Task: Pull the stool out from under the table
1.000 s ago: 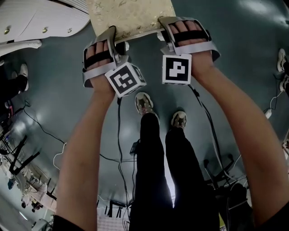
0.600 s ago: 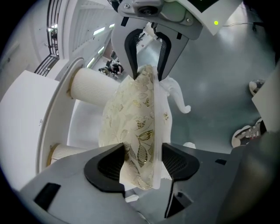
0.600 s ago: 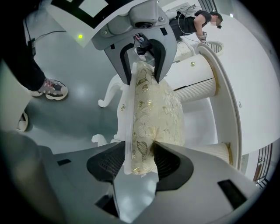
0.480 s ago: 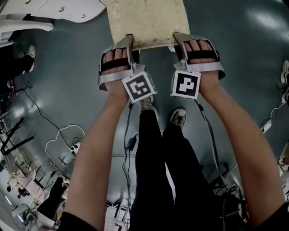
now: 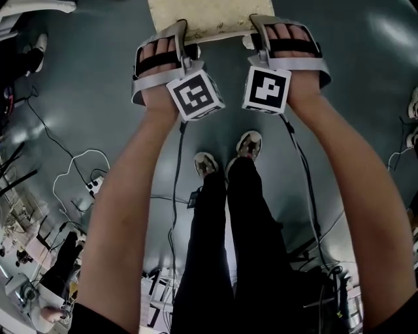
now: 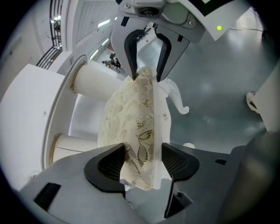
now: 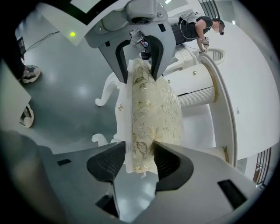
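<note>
Reaching forward and down, forearms parallel. Clamped wide with left tool point(image 6: 144, 164) and right tool point(image 7: 139, 162) onto edge of cream gold-leaf cushioned white stool point(image 5: 202, 16), seemingly firmly.

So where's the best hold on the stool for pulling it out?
The near seat edge of the stool, from the person's side: cushion and white frame form a thin slab the fingers span, as left gripper and right gripper do now, one near each corner.

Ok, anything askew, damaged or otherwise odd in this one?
Nothing stands out. The left gripper and the right gripper are each closed on the near edge of the stool, side by side on its cushioned seat. The patterned fabric shows no tear or stain where it is visible.
</note>
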A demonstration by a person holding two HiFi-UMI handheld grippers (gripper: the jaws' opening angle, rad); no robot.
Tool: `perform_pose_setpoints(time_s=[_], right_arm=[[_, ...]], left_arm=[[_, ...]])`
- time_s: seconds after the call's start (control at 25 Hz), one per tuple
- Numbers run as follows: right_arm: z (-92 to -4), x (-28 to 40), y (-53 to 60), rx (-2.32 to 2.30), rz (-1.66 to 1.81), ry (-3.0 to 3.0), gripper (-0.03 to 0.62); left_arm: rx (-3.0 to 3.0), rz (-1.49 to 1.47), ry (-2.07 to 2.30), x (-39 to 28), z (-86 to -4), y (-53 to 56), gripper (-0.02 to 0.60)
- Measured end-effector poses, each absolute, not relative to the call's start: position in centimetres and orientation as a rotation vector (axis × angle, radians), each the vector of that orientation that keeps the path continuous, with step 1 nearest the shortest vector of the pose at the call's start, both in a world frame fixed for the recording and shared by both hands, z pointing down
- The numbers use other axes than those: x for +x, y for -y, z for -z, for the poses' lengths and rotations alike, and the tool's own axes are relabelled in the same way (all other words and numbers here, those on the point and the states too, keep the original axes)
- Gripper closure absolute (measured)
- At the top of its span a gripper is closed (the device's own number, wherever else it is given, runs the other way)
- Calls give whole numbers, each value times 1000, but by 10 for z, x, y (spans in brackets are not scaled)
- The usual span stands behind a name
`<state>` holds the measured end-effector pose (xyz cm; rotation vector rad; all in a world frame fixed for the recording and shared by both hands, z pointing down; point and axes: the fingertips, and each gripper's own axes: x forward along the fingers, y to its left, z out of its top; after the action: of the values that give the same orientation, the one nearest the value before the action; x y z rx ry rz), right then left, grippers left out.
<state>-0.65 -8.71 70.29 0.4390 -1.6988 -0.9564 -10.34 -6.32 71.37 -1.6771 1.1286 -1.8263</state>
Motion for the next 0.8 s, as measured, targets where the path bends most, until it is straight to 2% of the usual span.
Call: perform_pose_setpoints(time_s=[0.4,0.56,0.6,0.64,0.8], right_arm=[[-705,3,82,438,971,1634,422],[-699,-4,69,460,944,1696,428],[-698,-3,73,463,940,1686,434],[-694,-4,76,479,942,1692,493],[-695,-8,64,456,967,1730,505]], left_arm=[[-1717,1736,-1208,-100,-711,52,308],[-1736,1794,-1185,-98,-713,35,307],[-1735,1785,-1182,-98,-712,40,308],[-1734,1777,-1181,-98,-711,44,307],[-1735,1787,-1142,-102,-712,32,308]])
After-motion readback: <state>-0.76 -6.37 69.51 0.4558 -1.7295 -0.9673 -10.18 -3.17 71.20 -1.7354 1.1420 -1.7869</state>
